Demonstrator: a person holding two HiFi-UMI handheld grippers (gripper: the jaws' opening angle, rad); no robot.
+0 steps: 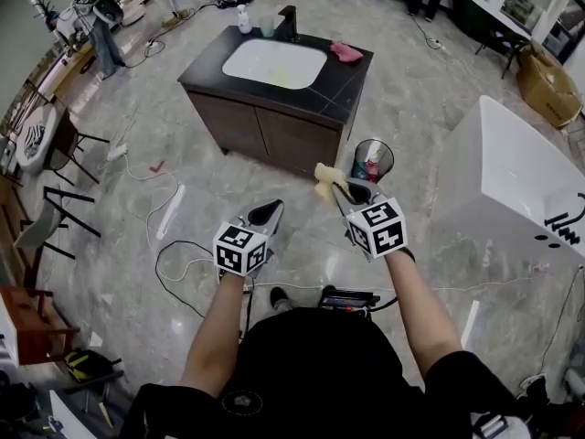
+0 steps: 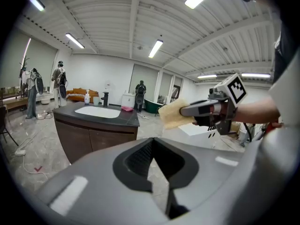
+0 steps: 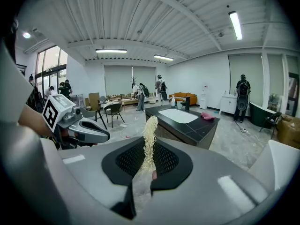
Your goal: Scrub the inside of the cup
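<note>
The right gripper (image 1: 340, 188) is pinching a yellow sponge (image 1: 324, 180) edge-forward, seemingly ready for scrubbing. The left gripper (image 1: 263, 215) is hanging pressed together, empty. The cup (image 1: 266, 27) is sitting at twelve o'clock on the vanity (image 1: 347, 80), well apart.

Ahead of your left gripper (image 1: 271, 210): open floor up to the sink cabinet (image 1: 274, 137) | just past your right gripper (image 1: 336, 187): wire bin (image 1: 391, 161) blocks | farther right: white tub (image 1: 512, 172) walls you in

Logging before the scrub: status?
Left claw shut, empty. Right claw shut on yellow sponge. Cup on vanity by faucet, far ahead. Cables on floor nearby.
</note>
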